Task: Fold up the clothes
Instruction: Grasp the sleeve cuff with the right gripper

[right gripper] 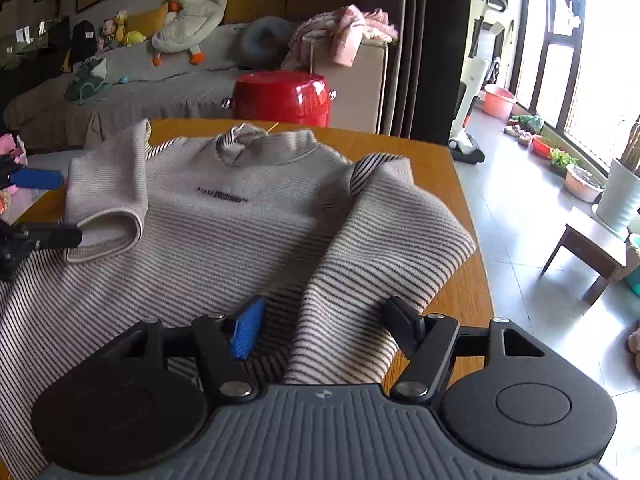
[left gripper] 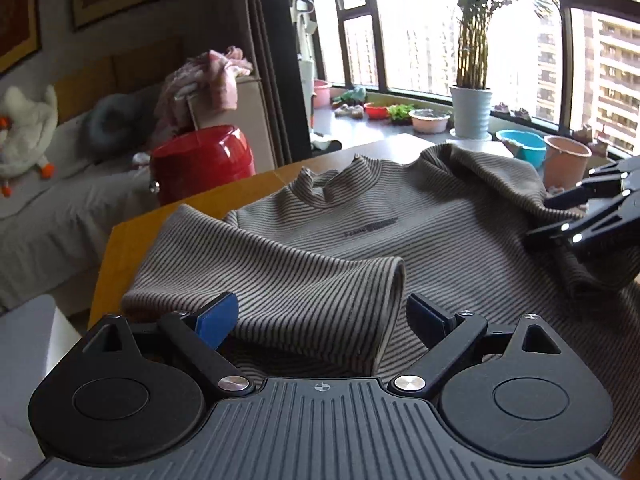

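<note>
Stripes cover the sweater [left gripper: 400, 240], which lies front-up on the wooden table [left gripper: 124, 240], its collar [left gripper: 324, 184] toward 12 o'clock in both wrist views and a small dark logo [left gripper: 370, 229] across the chest.

From the left wrist camera, the left gripper [left gripper: 320, 320] stands with its jaws spread wide; the folded left sleeve [left gripper: 280, 280] lies across the body of the sweater, its cuff end resting in the gap between the blue-padded fingers [left gripper: 218, 320]. The pads sit either side of the cloth without pinching it. At 3 o'clock in that view the right gripper [left gripper: 576, 216] shows as dark fingers over the other sleeve.

From the right wrist camera, the right gripper [right gripper: 324, 328] is likewise spread apart, and the right sleeve [right gripper: 380, 240] runs from the shoulder at 1 o'clock down into the gap between its fingers [right gripper: 246, 330]. Whether the pads touch the cloth is hard to tell. At 9 o'clock the left gripper [right gripper: 40, 208] appears with one blue pad above and one dark finger at the open cuff of the folded sleeve [right gripper: 108, 204].

Behind the table, at 12 o'clock in the right view, stand a red stool [right gripper: 282, 96] and a sofa [right gripper: 132, 84] with a white plush goose [right gripper: 188, 16]. A potted plant [left gripper: 472, 92] stands by the window [left gripper: 420, 20] at 1 o'clock in the left view.
</note>
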Demonstrator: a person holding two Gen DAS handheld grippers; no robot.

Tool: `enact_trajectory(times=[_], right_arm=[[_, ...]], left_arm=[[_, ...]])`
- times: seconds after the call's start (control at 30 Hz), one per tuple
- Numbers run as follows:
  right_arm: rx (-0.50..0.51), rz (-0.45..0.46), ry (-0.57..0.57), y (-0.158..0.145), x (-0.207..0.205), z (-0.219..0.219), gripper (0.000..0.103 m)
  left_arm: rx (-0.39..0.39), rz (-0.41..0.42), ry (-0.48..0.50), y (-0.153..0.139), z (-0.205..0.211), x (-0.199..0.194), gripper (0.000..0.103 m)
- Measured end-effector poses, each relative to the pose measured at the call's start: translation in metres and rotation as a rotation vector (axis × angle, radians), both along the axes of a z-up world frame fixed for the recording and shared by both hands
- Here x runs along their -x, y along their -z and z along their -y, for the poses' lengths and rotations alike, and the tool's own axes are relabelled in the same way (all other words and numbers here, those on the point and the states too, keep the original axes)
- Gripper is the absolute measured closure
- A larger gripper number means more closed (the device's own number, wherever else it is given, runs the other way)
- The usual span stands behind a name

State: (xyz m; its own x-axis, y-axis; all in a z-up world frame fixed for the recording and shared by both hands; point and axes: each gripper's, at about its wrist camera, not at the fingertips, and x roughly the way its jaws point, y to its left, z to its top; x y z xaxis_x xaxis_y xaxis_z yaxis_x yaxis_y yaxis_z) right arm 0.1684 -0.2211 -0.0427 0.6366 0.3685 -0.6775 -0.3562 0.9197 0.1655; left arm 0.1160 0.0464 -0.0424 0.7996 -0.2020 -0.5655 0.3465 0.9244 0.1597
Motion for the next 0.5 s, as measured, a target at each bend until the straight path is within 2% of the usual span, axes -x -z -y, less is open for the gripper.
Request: enact_trajectory(times=[0.07,0.2,0.37,0.4,0.47,0.5], right_arm=[[-0.081,-0.04,-0.016,-0.002,-0.006,-0.008,0.066],[-0.242,-0.12,-0.047,-0.006,-0.017,-0.024,0.067],[-0.443,-0.219,-0.086,-0.011,-0.031,-0.044,0.066],[-0.466,-0.219,-0.089,-0.015,-0.034,-0.046,0.066],[-0.446,-0.141,-0.076,-0.034,-0.038,-0.044,0.067],[-0.436,-0.101,-0.069,-0.043,-0.041,-0.043,0.077]], left_arm=[[0.032,-0.037,-0.018,0.001,-0.003,0.0,0.009],[0.132,-0.097,0.0,0.003,-0.01,0.009,0.008],[0.188,-0.123,-0.01,0.018,-0.012,0.018,0.006],[0.197,-0.126,-0.019,0.021,-0.013,0.018,0.006],[0.219,-0.133,-0.027,0.024,-0.015,0.019,0.005],[0.232,-0.132,-0.027,0.024,-0.018,0.02,0.005]])
